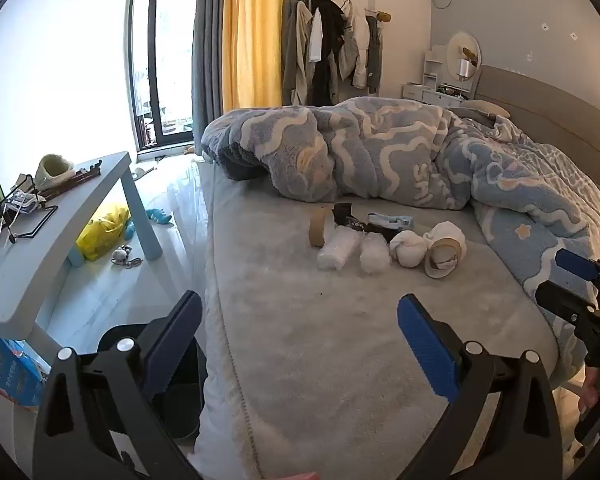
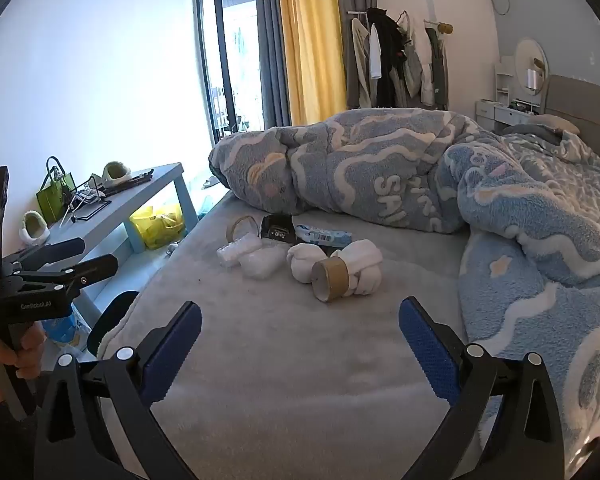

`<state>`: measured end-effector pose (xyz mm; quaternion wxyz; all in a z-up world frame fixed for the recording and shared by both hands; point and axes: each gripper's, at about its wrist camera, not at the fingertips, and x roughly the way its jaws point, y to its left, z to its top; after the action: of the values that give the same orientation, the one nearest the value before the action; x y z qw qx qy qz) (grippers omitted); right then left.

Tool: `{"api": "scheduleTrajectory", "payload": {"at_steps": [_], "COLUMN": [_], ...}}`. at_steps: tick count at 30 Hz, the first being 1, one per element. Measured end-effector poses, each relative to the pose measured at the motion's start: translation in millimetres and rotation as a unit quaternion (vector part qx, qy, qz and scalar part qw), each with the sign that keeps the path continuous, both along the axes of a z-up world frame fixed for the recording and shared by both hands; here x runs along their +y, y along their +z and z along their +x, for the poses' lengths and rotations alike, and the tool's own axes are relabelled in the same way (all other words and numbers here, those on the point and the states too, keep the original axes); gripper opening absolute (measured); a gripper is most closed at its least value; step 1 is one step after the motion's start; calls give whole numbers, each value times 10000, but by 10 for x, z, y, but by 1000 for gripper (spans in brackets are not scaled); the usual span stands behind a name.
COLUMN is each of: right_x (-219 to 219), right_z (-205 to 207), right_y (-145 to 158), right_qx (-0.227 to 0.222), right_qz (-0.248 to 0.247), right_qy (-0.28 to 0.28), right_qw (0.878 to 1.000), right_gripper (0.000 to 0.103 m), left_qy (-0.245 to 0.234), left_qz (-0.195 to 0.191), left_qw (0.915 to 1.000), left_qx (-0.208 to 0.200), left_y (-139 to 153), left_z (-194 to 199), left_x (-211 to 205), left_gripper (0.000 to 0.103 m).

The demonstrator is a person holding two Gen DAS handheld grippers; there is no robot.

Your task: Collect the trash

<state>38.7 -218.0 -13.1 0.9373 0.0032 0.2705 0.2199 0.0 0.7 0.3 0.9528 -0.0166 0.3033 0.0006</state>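
Left tool (image 1: 300, 332) spread wide, empty | right tool (image 2: 300, 332) spread wide, empty | both above bed (image 1: 340, 340)

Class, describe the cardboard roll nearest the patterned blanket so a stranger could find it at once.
Start at the bed and find the litter cluster mid-mattress. At its blanket end lies a brown cardboard roll, open end facing the cameras. Unlike the other roll, white fabric is bundled against it.

Daylit window (image 1: 168, 52); yellow curtain (image 1: 252, 32); grey bed (image 1: 340, 320); blue side table (image 1: 60, 216).
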Motion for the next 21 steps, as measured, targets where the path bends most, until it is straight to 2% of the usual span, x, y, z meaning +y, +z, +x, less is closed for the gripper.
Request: {"api": "scheduleTrajectory", "payload": {"at_steps": [21], "right_x": [-3], "right_z": [6], "right_y": [8], "right_qx": [-8], "right_qz": [35], "right_qy": [4], "right_qw": [10000], "right_gripper": [100], "left_qy": [-1], "left_qz": [47], "left_qw": [10000], "left_qx": [-10], "left_y": [0], "left_z": [-2], "left_x": [-7], "left_gripper": [100]}}
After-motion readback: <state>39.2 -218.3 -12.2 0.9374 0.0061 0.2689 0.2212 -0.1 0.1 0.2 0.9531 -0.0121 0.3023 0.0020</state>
